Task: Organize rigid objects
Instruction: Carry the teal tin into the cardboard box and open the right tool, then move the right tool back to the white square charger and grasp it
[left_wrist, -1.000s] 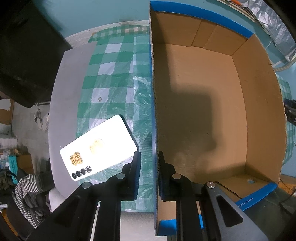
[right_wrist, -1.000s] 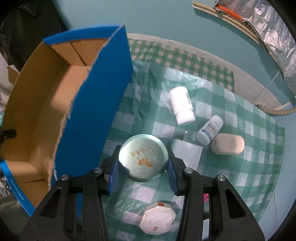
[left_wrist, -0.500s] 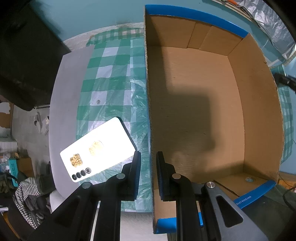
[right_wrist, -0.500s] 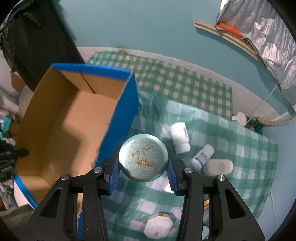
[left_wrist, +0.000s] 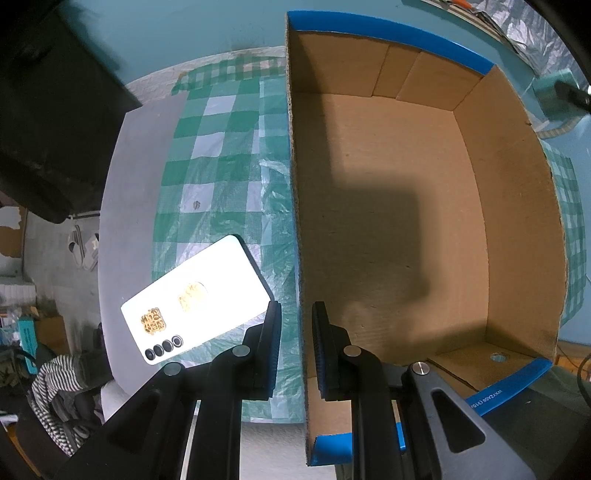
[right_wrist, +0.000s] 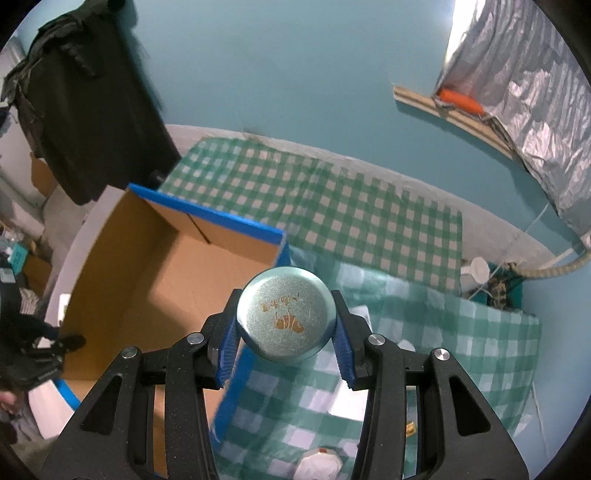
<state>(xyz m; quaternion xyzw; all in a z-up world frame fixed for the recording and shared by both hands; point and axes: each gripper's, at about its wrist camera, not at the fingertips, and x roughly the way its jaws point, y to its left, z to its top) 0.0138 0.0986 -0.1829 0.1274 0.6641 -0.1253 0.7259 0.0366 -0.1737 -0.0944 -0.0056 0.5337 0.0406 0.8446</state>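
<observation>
One open cardboard box (left_wrist: 388, 221), blue outside, stands on the worktop's checked cloth (left_wrist: 218, 177). Left hand-held gripper (left_wrist: 295, 350): jaws nearly closed, straddling the box's near wall. Right hand-held gripper (right_wrist: 286, 349): clamped on one round teal tin (right_wrist: 286, 319), held above the box's corner. One white phone (left_wrist: 192, 299) lies beside the box.

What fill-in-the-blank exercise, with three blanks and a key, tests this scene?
1. The right gripper is shut on a round ____ tin.
2. The left gripper straddles the wall of the ____ box.
3. The white phone lies on the checked cloth, ____ the box.

Missing words: teal; cardboard; outside
</observation>
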